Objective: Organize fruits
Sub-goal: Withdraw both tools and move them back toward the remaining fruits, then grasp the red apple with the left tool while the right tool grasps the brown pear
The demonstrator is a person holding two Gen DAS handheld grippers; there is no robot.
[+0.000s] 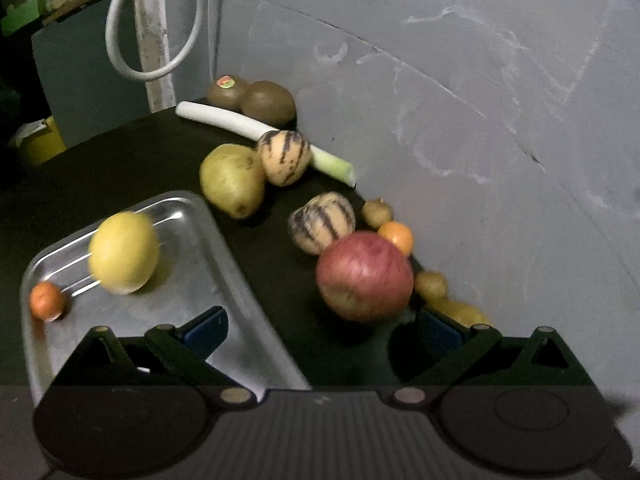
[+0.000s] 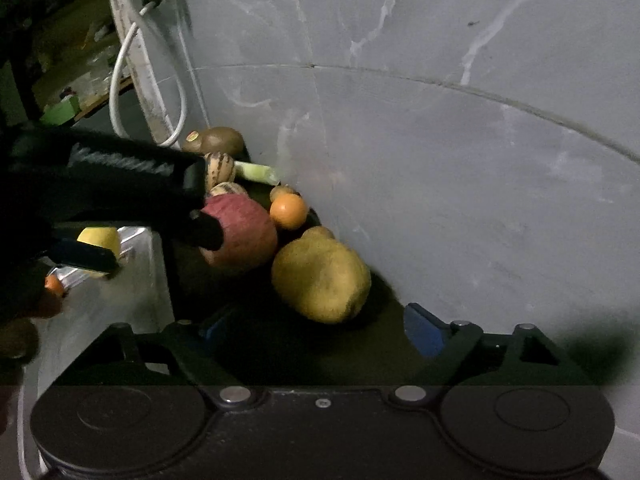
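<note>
Steel tray (image 1: 224,248) at the left of the dark table (image 1: 132,160) holds a yellow round fruit (image 1: 123,253) and a small orange one (image 1: 47,301); to its right, along the grey wall (image 1: 480,120), lie a potato (image 1: 232,180), two striped melons (image 1: 284,157), a leek (image 1: 240,122), two kiwis (image 1: 267,103), a red apple (image 1: 364,276) and a small orange (image 1: 397,236). Left gripper (image 1: 320,330) is spread wide and empty, one finger over the tray, the other beside the apple. Right gripper (image 2: 316,328) is likewise spread and empty, with a yellowish potato-like piece (image 2: 320,280) just ahead of its fingers.
</note>
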